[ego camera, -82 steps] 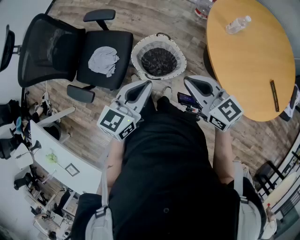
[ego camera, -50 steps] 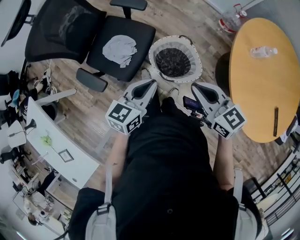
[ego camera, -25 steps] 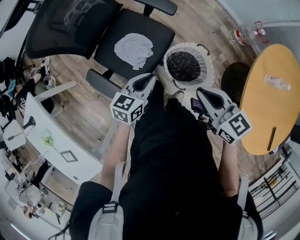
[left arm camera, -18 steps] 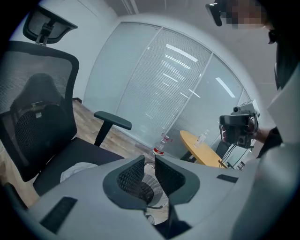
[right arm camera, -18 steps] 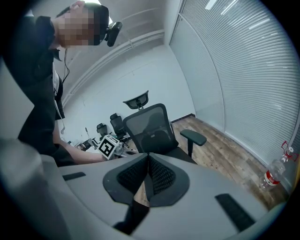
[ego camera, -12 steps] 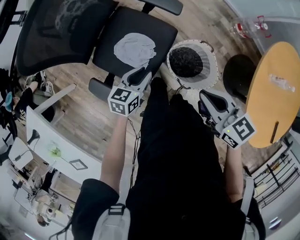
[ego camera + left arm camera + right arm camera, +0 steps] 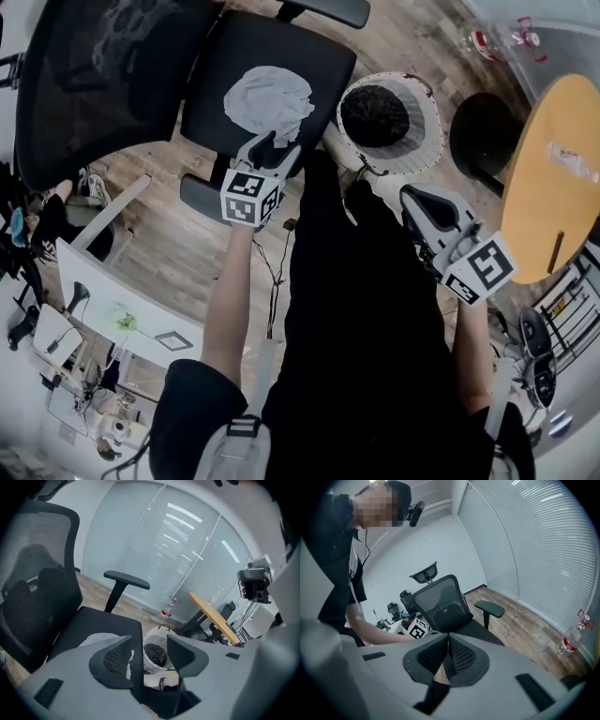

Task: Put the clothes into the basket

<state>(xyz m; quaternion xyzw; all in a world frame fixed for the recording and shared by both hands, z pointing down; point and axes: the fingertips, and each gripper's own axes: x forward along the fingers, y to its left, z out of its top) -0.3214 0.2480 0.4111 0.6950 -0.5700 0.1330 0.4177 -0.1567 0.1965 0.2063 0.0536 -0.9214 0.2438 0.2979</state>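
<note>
Left gripper (image 7: 270, 148) at the grey garment's (image 7: 269, 97) edge on the office chair seat (image 7: 211, 108), jaws opening with nothing between them, right gripper (image 7: 419, 199) closed and empty, white basket (image 7: 427, 150) nearby

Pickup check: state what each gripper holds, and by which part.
Nothing is held. The left gripper's jaws are opening near the grey garment, with nothing between them; the right gripper's jaws are together, empty.
</note>
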